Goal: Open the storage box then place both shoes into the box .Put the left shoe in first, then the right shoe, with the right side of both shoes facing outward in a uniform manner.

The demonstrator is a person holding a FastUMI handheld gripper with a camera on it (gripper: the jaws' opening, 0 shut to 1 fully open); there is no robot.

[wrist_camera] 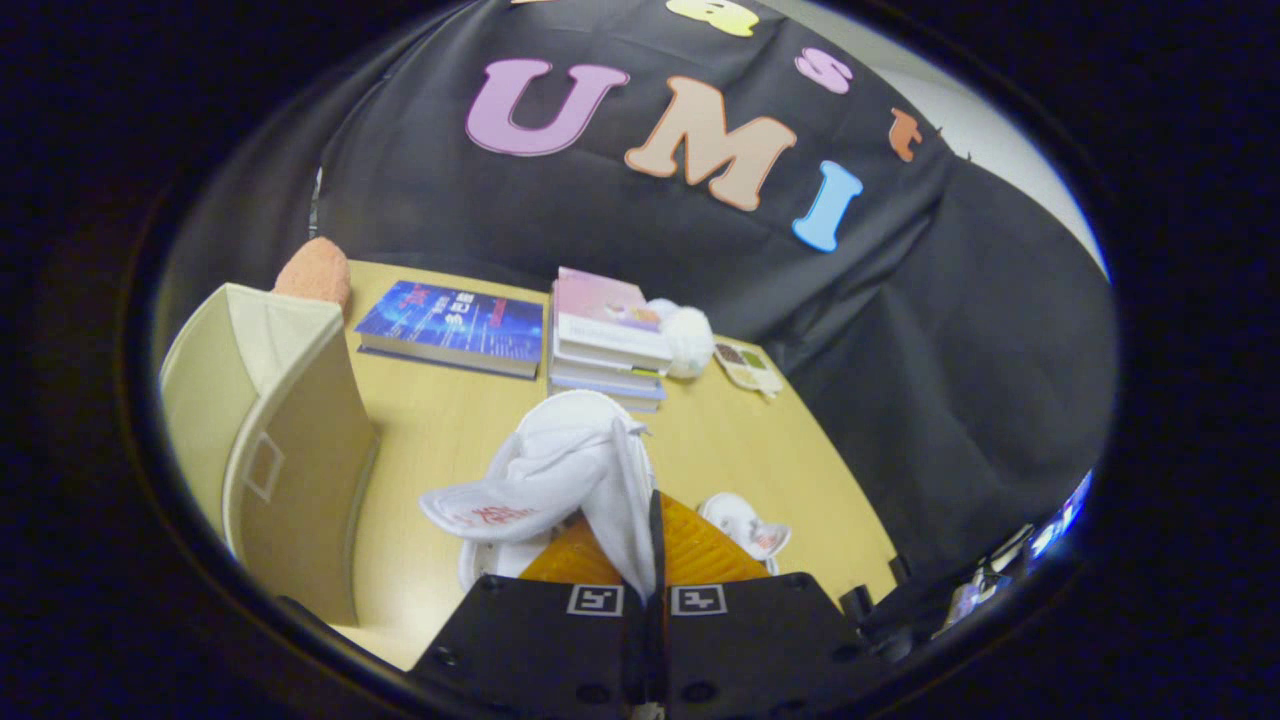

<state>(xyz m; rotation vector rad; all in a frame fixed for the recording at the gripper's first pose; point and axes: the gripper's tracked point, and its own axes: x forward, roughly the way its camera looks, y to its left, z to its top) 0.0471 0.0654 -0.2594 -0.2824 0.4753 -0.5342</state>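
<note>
I saw the gripper (652,560) clenched on a white shoe (560,470), both fingers pinching its upper so it hung just ahead of them, above the wooden table (440,430). The second white shoe (745,525) lay on the table just beside the fingers. The beige storage box (270,440) stood off to the left (its open top facing up), well apart from the books (605,340).

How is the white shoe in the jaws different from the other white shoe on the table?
The held shoe is pinched between the closed fingers of the gripper and raised over the table. The second shoe lies flat on the table beside the fingers, mostly hidden. Both are white with red markings.
</note>
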